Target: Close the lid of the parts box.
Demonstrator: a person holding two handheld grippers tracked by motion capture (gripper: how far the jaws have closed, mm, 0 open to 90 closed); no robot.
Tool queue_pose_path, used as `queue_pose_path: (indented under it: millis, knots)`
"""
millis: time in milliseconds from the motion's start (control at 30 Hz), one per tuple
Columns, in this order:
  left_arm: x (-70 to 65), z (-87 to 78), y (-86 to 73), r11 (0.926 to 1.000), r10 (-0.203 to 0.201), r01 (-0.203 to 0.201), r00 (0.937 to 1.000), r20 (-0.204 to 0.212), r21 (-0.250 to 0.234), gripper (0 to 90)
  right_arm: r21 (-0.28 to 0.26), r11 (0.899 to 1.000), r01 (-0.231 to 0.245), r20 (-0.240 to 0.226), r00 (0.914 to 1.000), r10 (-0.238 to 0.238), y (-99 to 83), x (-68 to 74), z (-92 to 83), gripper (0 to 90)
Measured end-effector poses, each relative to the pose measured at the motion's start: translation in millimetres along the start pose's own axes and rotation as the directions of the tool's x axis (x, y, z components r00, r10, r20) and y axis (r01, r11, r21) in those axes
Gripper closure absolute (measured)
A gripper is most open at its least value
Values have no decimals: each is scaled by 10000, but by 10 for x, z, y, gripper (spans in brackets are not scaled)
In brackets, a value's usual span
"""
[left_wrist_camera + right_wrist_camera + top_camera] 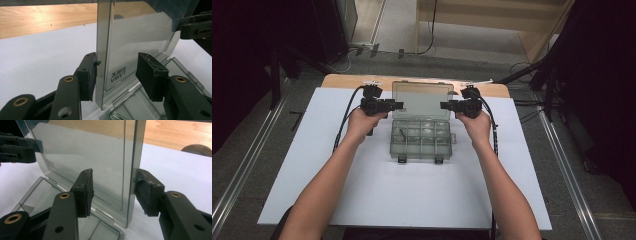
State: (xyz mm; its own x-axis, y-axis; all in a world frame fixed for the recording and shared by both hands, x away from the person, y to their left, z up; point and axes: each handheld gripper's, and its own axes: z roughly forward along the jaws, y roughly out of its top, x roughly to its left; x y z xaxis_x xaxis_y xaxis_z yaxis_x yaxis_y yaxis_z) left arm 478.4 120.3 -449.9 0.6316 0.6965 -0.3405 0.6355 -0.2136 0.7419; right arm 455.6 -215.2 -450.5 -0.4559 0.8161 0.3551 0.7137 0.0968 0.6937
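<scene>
Okay, compartment box [421,139] mid-table, lid [422,100] upright. My left gripper [398,106] and right gripper [445,105] straddle its side edges, jaws half open; outer pads seem touching, no clamp. Uneven push could twist the hinge or skid the box.

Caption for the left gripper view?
Left gripper straddling the upright smoky lid of a clear compartment box, jaws open.

I count one clear plastic box [421,137] on the table [312,165], one raised lid [422,100], and my two grippers: left gripper [399,106], right gripper [444,105].
</scene>
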Motion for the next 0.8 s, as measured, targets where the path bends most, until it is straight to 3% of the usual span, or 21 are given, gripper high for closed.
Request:
queue_pose_path:
  millis: [800]
  knots:
    - [-141,-151,-63,9990,440,-438,9990,113,-92,480,-254,9991,325,-297,9990,-333,-101,81,-137,533]
